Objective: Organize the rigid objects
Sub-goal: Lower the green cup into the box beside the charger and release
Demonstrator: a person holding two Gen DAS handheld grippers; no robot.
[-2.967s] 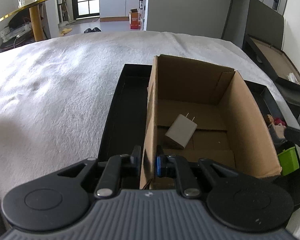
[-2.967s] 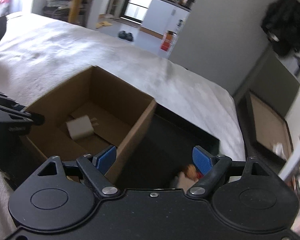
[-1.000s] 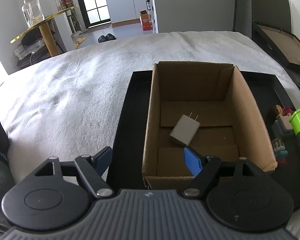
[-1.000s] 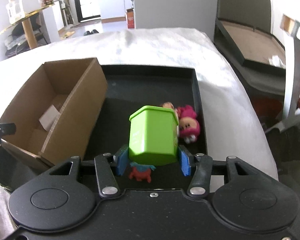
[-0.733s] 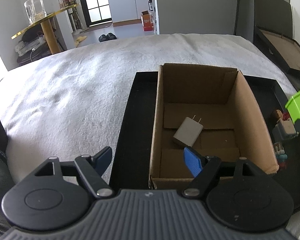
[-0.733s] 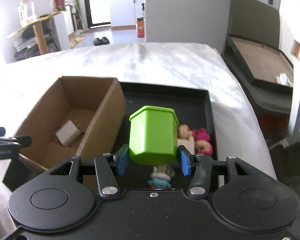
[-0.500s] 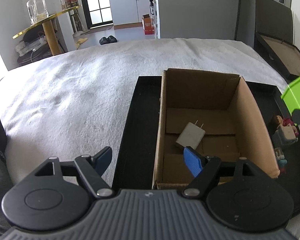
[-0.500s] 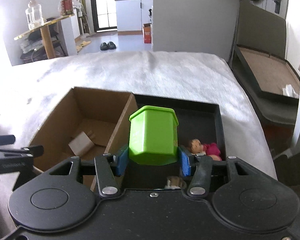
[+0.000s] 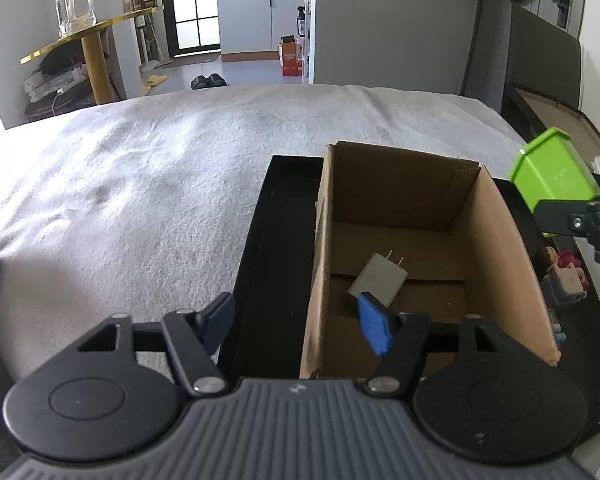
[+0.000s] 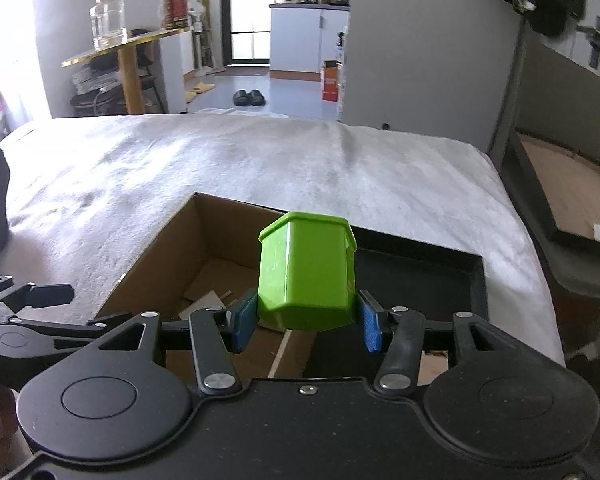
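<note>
My right gripper is shut on a green plastic box and holds it in the air above the right wall of an open cardboard box. The green box also shows at the right edge of the left wrist view. The cardboard box stands in a black tray and holds a white plug adapter. My left gripper is open and empty, with its fingers on either side of the box's near left corner.
Small dolls and figures lie in the tray right of the cardboard box. The tray rests on a white towel-covered surface. A second black tray sits off the right edge. A gold side table stands far left.
My right gripper has closed on the green box, lifted it from the tray and carried it left over the cardboard box. My left gripper has let go of the box wall and opened.
</note>
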